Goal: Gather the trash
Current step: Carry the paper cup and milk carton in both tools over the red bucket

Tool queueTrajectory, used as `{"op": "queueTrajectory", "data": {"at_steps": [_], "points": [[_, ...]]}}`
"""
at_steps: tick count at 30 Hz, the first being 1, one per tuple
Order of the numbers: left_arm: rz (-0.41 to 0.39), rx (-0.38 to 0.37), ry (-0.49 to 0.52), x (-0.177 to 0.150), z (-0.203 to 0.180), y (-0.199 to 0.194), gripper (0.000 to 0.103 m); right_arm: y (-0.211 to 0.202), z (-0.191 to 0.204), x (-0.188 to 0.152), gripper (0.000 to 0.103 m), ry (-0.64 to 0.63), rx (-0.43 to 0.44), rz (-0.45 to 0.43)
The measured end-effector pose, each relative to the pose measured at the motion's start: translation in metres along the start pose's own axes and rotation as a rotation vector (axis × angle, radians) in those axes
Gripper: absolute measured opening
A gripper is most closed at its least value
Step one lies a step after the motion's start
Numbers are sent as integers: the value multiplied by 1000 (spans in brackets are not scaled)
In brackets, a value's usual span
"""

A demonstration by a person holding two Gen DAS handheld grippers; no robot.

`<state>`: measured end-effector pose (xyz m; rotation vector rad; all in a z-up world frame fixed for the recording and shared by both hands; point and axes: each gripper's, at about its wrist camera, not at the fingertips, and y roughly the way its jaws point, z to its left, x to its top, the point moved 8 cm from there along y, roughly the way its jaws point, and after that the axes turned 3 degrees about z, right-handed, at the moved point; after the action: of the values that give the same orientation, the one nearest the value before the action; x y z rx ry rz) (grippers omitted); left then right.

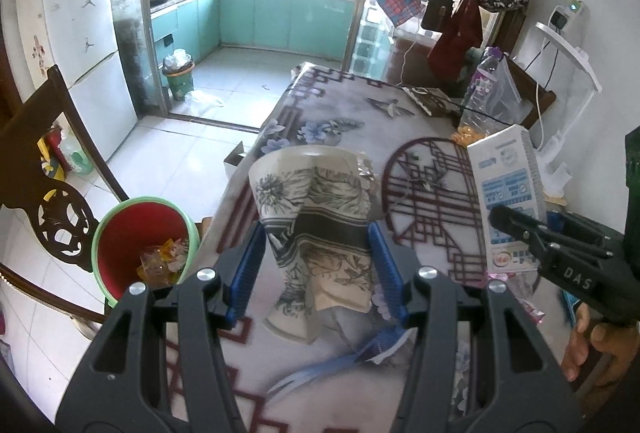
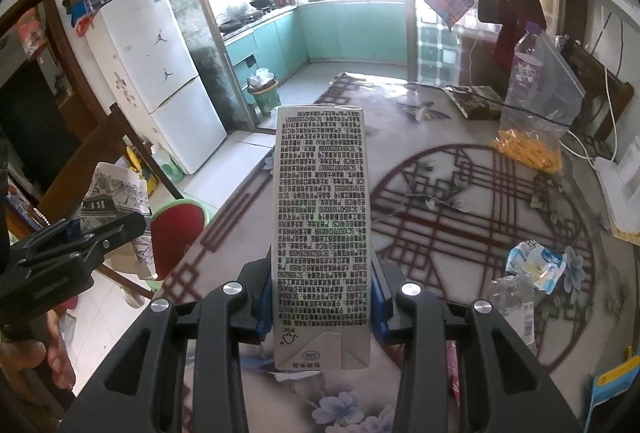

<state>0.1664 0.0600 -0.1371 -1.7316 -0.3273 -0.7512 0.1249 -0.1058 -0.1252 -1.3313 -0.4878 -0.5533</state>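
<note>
Sunlit kitchen cabinets in teal fill the top of both frames, and below them spreads a glossy table cover (image 1: 320, 105) printed with grey flowers and maroon lattice. At the centre of the left wrist view, the left gripper (image 1: 316, 253) clamps a crumpled paper cup with an ink-style floral print (image 1: 316, 217) between its ribbed blue pads, the dented cup tilted above the table. At the lower left stands a round plastic bin, red inside with a green rim (image 1: 136, 229), holding crinkled clear and orange wrappers. In the right wrist view, the right gripper (image 2: 320, 293) pinches a tall grey rectangular carton covered in fine black print (image 2: 320, 217) at its lower sides. A crumpled blue-and-white wrapper (image 2: 536, 265) lies on the table at the right.
</note>
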Motion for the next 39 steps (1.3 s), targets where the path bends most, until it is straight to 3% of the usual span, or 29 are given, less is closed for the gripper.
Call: {"op": "queueTrajectory", "data": {"at_steps": [17,39], "points": [[-13,-5,-20,9,46,3,51,15,47,17,36,-29,-9,-11],[3,-79,30,41,131,20,51,47,126,44,36,5,-72,-15]]}}
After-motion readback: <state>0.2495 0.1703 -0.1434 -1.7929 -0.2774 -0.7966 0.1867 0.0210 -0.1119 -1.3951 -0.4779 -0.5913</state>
